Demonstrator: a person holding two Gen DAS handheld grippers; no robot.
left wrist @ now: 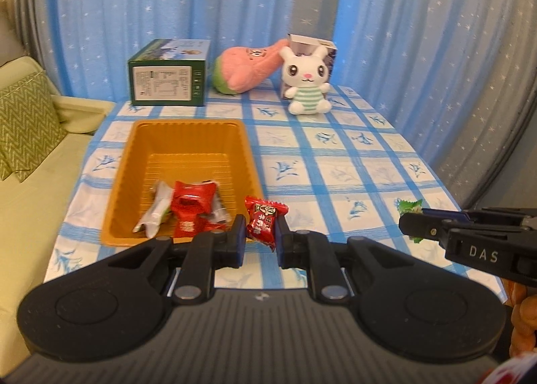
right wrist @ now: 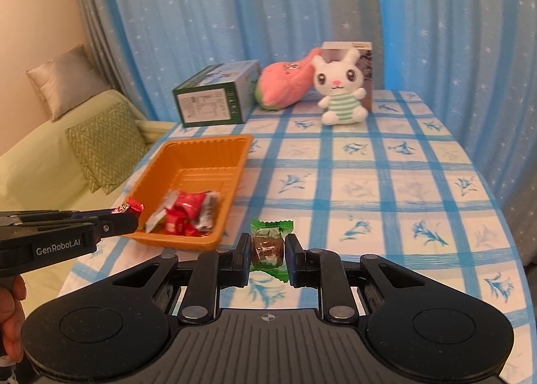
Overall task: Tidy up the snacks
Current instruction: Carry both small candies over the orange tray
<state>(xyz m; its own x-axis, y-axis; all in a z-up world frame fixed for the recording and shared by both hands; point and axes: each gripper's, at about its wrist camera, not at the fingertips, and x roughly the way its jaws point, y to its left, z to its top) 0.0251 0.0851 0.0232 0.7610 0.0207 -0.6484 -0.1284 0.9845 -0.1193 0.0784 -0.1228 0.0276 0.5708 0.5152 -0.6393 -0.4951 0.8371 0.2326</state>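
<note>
An orange tray [left wrist: 188, 135] [right wrist: 208, 155] sits on the left part of the checked table, with red and white wrapped snacks [left wrist: 191, 212] [right wrist: 186, 212] piled at its near end. My left gripper [left wrist: 261, 236] is shut on a red candy [left wrist: 263, 219], held just off the tray's near right corner. In the right wrist view that left gripper [right wrist: 129, 214] comes in from the left with the red candy [right wrist: 132, 207] at its tip. My right gripper [right wrist: 268, 249] is shut on a green-wrapped candy [right wrist: 270, 243], above the tablecloth right of the tray; it also shows as the right gripper [left wrist: 411, 224] with the green candy [left wrist: 409, 206].
At the table's back stand a green box [left wrist: 167, 78] [right wrist: 214, 97], a pink plush [left wrist: 248, 65] [right wrist: 285, 80], a white bunny plush [left wrist: 307, 82] [right wrist: 340, 92] and a small box [left wrist: 322, 45] [right wrist: 364, 61] behind it. A green sofa with cushions [left wrist: 23, 122] [right wrist: 100, 145] lies left. Blue curtains hang behind.
</note>
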